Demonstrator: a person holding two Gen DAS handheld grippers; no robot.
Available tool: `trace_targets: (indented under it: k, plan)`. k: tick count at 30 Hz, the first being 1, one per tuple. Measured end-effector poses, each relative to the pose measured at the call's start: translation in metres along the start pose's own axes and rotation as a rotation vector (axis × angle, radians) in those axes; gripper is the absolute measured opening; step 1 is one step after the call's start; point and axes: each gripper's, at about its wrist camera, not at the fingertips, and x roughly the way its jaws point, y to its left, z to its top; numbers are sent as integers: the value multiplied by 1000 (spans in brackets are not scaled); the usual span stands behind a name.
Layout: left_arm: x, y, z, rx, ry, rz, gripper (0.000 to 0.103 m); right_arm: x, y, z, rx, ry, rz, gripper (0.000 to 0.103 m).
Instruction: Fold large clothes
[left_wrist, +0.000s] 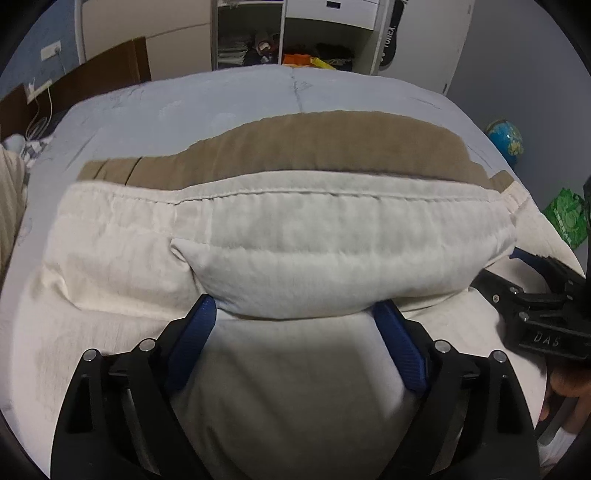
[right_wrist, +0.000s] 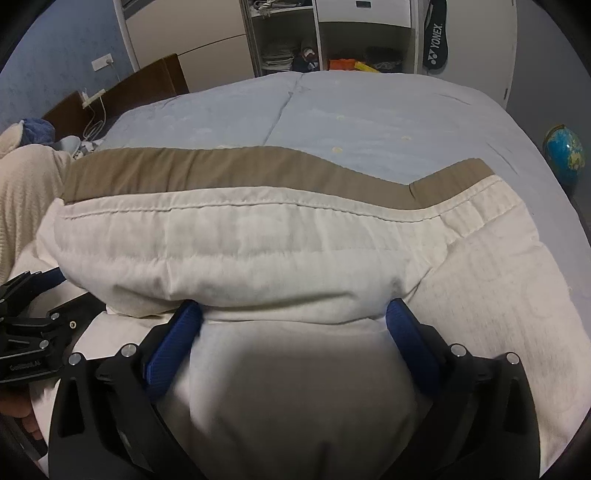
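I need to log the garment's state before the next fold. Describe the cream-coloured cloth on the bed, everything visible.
The cream cloth is a thick, ribbed-looking fabric, folded over itself into a puffy roll with a stitched hem along its far edge. A tan layer shows beyond that hem. It lies across the pale blue bedcover. The left claw and right claw stand open at its near fold, blue fingers against the fabric.

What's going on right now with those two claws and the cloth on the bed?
Left gripper open, right gripper open. Cream cloth folded on bed, between both. Nothing blocking.
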Motion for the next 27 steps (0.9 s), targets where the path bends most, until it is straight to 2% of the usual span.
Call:
trace_targets:
  k: [6, 10, 13, 15, 18, 22, 27]
  plan:
    - [2, -4, -8, 1, 6, 10, 86, 8, 2, -3, 0, -5, -11, 96]
    - [-2, -6, -4, 7, 52, 20, 86, 11, -1, 0, 4, 36, 4, 96]
    - [-15, 0, 0, -13, 72, -22, 83, -2, -6, 5, 4, 48, 34, 96]
    - [-32, 9, -1, -44, 49, -62, 80, -24, -13, 2, 24, -2, 34, 96]
    - [-58, 24, -9, -71, 1, -88, 81, -54, -31, -13, 63, -61, 33, 96]
    - [-82, 48, -27, -99, -36, -43, 79, -85, -57, -40, 99, -104, 19, 96]
    - [-95, 84, -62, -144, -41, -12, 78, -108, -73, -75, 35, -121, -50, 96]
